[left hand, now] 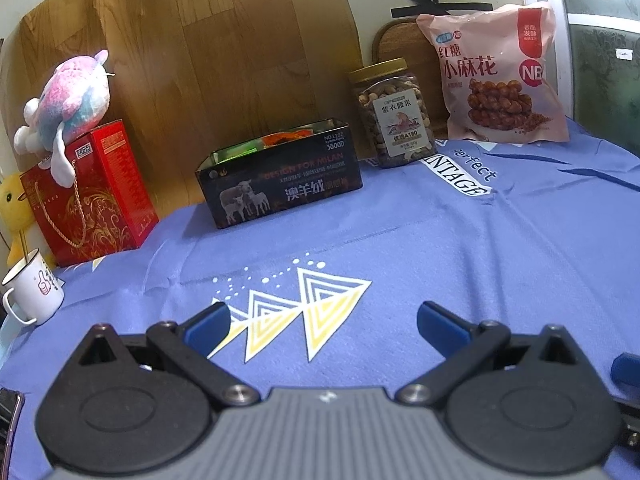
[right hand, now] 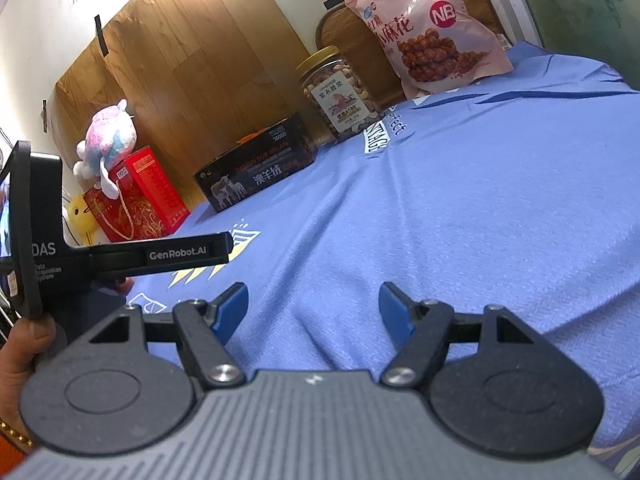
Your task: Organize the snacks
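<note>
left wrist view: the left claw (left hand: 322, 326) hangs low over a blue cloth (left hand: 440, 248) on the tabletop, its 2 blue fingers spread wide with nothing between them. the whole near and middle stretch of cloth is bare, so there is open room ahead. along the far edge stand 1 black tin (left hand: 280, 184) with its top open and packets showing inside, 1 jar of nuts (left hand: 394, 114) just right of it, and 1 pink snack bag (left hand: 496, 76) leaning upright at far right. at far left sit 1 red gift box (left hand: 96, 196) with 1 plush toy (left hand: 68, 100) on top, and 1 white mug (left hand: 34, 290) near the left edge.

right wrist view: the right claw (right hand: 314, 312) is also spread and empty above the cloth (right hand: 480, 200). a hand (right hand: 24, 352) at near left grips the other device. the cloth's right side lies open. the tin (right hand: 256, 172), jar (right hand: 338, 94), bag (right hand: 432, 28), red box (right hand: 136, 200) and toy (right hand: 108, 136) line the far edge.
</note>
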Tool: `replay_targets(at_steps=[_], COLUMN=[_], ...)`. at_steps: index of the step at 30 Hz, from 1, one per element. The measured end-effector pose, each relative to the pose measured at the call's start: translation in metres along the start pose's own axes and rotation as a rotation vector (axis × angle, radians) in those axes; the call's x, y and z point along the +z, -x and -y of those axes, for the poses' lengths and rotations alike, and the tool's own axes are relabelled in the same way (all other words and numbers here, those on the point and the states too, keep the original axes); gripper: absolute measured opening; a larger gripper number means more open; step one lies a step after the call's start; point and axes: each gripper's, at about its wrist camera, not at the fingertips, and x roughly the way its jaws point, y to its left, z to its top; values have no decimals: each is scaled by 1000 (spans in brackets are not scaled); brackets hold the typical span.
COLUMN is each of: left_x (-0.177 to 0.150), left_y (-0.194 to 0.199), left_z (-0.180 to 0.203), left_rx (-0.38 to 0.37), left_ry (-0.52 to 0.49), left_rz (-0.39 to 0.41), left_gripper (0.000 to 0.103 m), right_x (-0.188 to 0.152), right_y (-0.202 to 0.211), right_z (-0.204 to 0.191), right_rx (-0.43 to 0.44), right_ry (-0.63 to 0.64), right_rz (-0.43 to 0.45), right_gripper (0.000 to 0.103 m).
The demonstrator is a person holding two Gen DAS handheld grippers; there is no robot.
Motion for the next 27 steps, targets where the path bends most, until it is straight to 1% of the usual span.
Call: replay_targets(at_steps=[6, 12, 16, 22, 27], left_x=[-3, -6, -8, -9, -9], left_y=[1, 1, -1, -2, -2], left_z=[-7, -36, -51, -64, -59], left_rx=[14, 72, 89, 82, 53], left_ry=[13, 54, 76, 93, 76], left_rz=[1, -2, -10, -11, -17], left_gripper=[103, 103, 103, 103, 103], right_x=[-1, 2, 6, 13, 12], right_y=[-1, -14, -24, -29, -26], right_z=[-2, -11, -23, -36, -36], right_rx=[0, 37, 59, 58, 40], right_ry=[2, 7, 40, 83, 75], right_rz=[2, -4, -9, -8, -14], right_gripper=[73, 71, 71, 71, 71])
